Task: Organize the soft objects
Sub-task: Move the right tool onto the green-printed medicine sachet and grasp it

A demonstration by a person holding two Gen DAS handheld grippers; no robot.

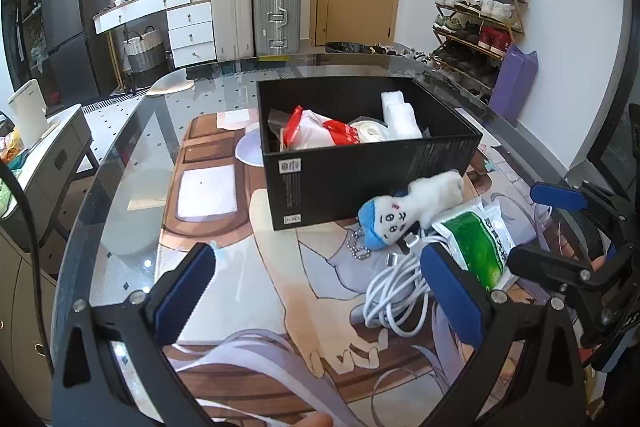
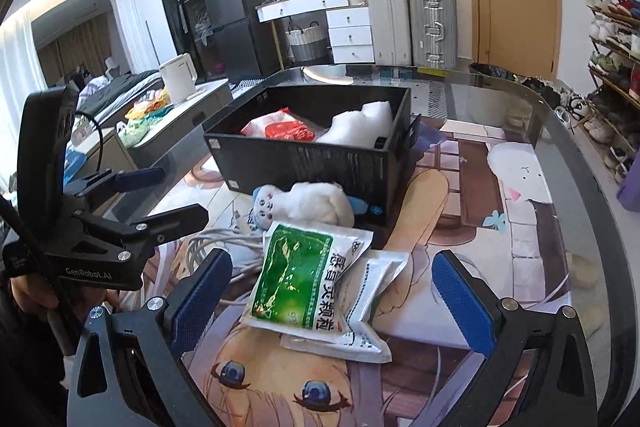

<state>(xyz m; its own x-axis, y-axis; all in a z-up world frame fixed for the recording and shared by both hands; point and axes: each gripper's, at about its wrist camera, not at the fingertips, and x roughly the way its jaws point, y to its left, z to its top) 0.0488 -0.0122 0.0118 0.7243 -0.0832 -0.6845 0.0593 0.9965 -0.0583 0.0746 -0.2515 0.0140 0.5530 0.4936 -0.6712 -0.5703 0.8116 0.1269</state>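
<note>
A black box (image 1: 360, 179) (image 2: 304, 163) on the glass table holds a red-and-white bag (image 1: 316, 133) (image 2: 280, 129) and white padding (image 1: 400, 119) (image 2: 360, 123). A white plush with a blue cap (image 1: 408, 207) (image 2: 312, 205) lies against the box's front. A green-and-white packet (image 1: 476, 243) (image 2: 304, 283) lies on another white packet (image 2: 376, 291), beside a coiled white cable (image 1: 396, 295) (image 2: 224, 243). My left gripper (image 1: 320, 295) is open and empty, left of the cable. My right gripper (image 2: 332, 303) is open, its fingers on either side of the green packet.
An anime-print mat (image 1: 248, 291) (image 2: 500, 227) lies under the glass top. The other gripper shows at each view's edge (image 1: 568, 255) (image 2: 120, 219). Suitcases (image 1: 256, 11), drawers (image 1: 188, 31), a shoe rack (image 1: 476, 19) and a side cabinet with a kettle (image 2: 180, 75) stand around the table.
</note>
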